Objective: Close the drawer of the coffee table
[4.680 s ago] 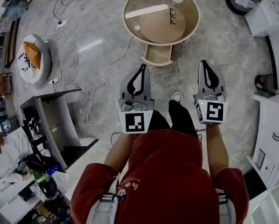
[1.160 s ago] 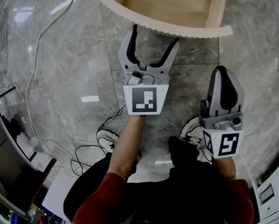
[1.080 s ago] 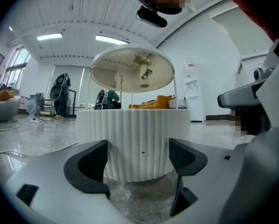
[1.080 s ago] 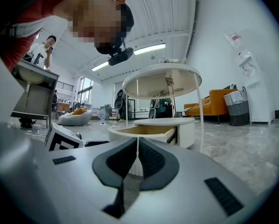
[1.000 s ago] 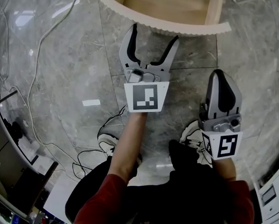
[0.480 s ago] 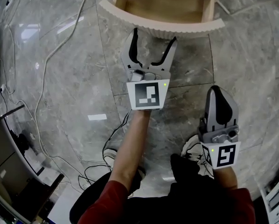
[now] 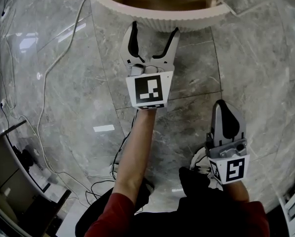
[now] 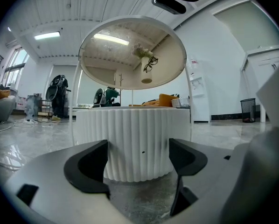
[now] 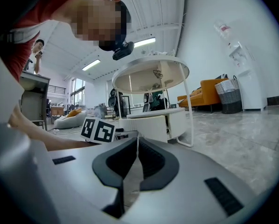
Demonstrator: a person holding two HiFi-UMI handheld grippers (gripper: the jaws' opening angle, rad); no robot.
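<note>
— Where's the drawer [image 7: 160, 19] from where you stand?
— Low down under the round coffee table [image 8: 132, 50], pulled out over the grey marble floor [image 7: 63, 93]. You can see a strip of its pale wooden inside from above.
— What does its front look like?
— White, curved like the table's edge, with fine upright ribs all along it and a small dark speck near the middle.
— And the left claw [image 7: 155, 28]?
— Released, jaws spread wide, nothing held, tips right up at that ribbed front. The front fills the gap between them, but I can't tell whether they touch it.
— The right claw [image 7: 224, 117]?
— Clenched on nothing, jaws pressed together, held back near the person's leg, well apart from the drawer
</note>
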